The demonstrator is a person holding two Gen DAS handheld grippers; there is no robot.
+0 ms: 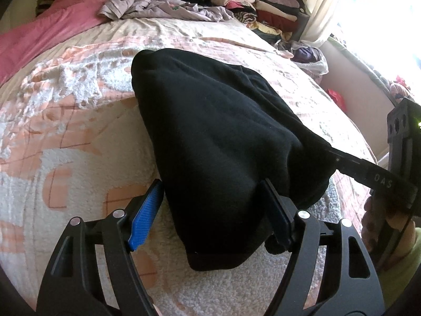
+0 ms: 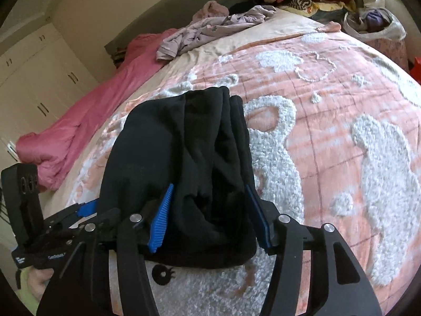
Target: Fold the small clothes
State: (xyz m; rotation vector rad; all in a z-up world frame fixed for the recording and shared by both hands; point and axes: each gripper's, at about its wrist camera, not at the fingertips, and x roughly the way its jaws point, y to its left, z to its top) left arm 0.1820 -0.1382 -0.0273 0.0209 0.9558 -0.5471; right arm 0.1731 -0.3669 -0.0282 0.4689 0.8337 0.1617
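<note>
Your right gripper [image 2: 208, 210] has its fingers spread around the near end of the folded black garment [image 2: 181, 152] without pinching it, and your left gripper [image 1: 210, 210] is also parted, one blue pad clear of the cloth and the other seemingly just touching its edge; pull either back carelessly and a ribbed pad could snag a layer and drag the fold open. The garment lies on the tufted pink-and-white bedspread [image 2: 342, 121], whose pile may catch the fabric, while the loose lilac clothes [image 1: 158, 5] lie far beyond, well clear.
</note>
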